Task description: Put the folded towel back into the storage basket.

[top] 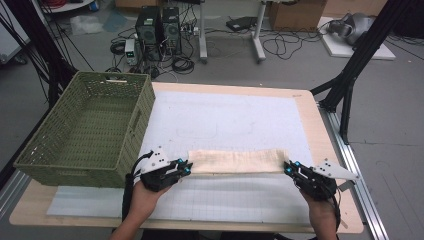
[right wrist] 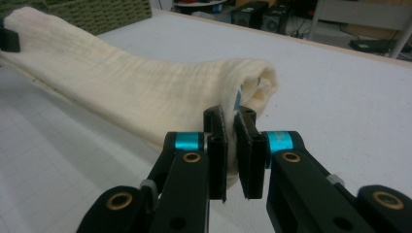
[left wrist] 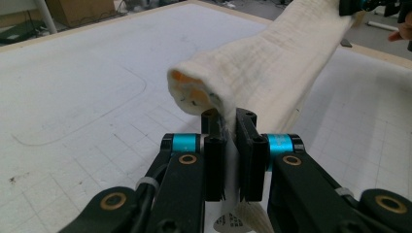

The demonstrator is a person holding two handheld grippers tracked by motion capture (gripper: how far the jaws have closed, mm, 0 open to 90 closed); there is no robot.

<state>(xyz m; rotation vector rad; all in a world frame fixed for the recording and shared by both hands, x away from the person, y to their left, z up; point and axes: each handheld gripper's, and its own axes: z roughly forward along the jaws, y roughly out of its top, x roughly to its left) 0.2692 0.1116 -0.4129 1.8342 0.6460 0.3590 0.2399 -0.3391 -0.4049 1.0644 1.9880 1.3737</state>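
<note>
Nearest the person, in the high view, two forearms come in from the bottom edge, each hand gripping a black two-jaw tool. The left gripper (top: 186, 168) sits at about seven o'clock on the table and the right gripper (top: 288, 168) at about five o'clock. Between them stretches the folded cream-coloured cotton cloth (top: 237, 161), a long narrow band running from nine to three o'clock across the near half of the white gridded foam mat (top: 225, 120).

In the left gripper view, the left gripper (left wrist: 228, 145) has its jaws drawn nearly together, pinching a thin edge of the cream cloth (left wrist: 272, 68), which rises away toward one o'clock. In the right gripper view, the right gripper (right wrist: 232, 145) is likewise closed to a narrow slit on the cloth's (right wrist: 131, 92) rolled end, the band leading off toward ten o'clock.

Farther back, at about ten o'clock, the olive-green woven plastic basket (top: 60, 135) stands on the left edge of the light wooden table (top: 320, 130), well apart from the cloth. Beyond the table, two black computer towers (top: 159, 27) stand on the grey floor amid cables.
</note>
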